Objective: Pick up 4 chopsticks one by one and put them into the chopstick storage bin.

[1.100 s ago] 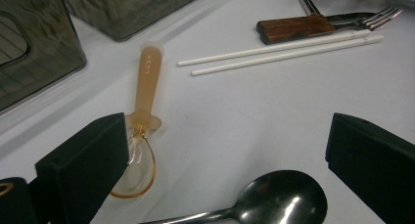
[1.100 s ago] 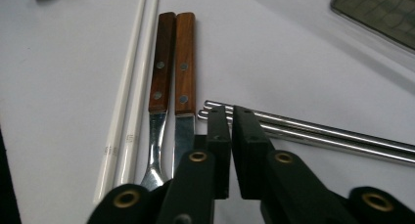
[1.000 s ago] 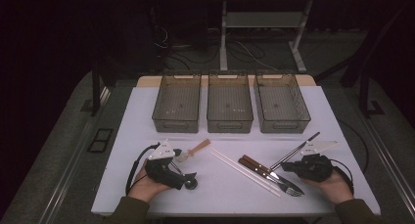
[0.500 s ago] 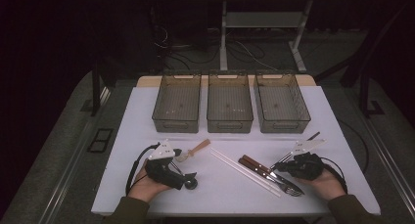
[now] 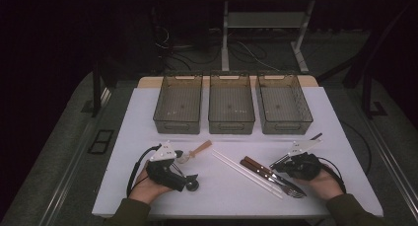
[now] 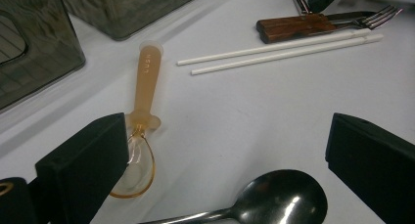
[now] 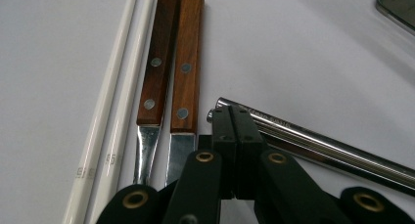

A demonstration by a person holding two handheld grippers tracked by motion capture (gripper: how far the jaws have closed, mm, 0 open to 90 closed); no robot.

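Two wood-handled utensils [image 7: 171,62] with riveted, glossy brown grips are laid parallel at the upper centre of the right gripper view, just beside two slim white chopsticks [image 7: 110,116] and a polished steel rod [image 7: 333,150]. The right tool [image 7: 237,117] is seen closed on nothing; the left tool [image 6: 225,185] is held wide open above an amber plastic spoon [image 6: 144,106] and a steel spoon [image 6: 279,197]. A matte white desk [image 5: 340,122] carries three smoky bins [image 5: 231,107]; dark floor is seen around it.

Pale grey printed marks sit near the lower end of the two white plastic chopsticks [image 7: 110,131], too blurred to read. Embossed lettering on the translucent amber plastic spoon's handle [image 6: 147,82], illegible. Faint engraving on the polished steel rods [image 7: 313,143], unreadable.
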